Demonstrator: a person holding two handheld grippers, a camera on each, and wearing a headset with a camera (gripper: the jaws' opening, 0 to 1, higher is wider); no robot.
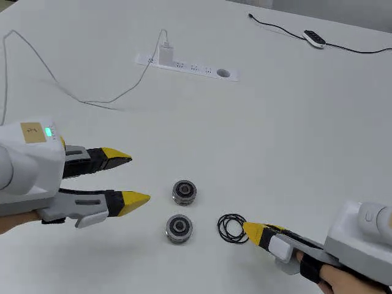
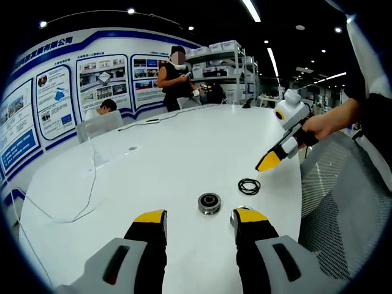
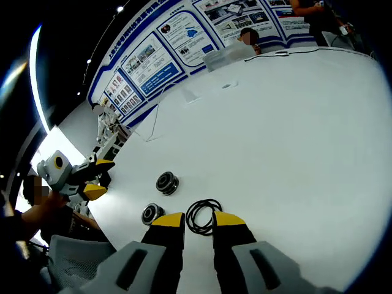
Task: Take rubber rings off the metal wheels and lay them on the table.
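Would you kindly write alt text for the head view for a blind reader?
On a white table, a far metal wheel and a near metal wheel lie close together, with black rubber rings beside them at the tips of the right gripper. The left gripper, jaws open, points at the wheels from the left; a power strip lies behind.

writing on the wall posters (image 2: 61,86) and a tan sticker (image 1: 33,132) is unreadable
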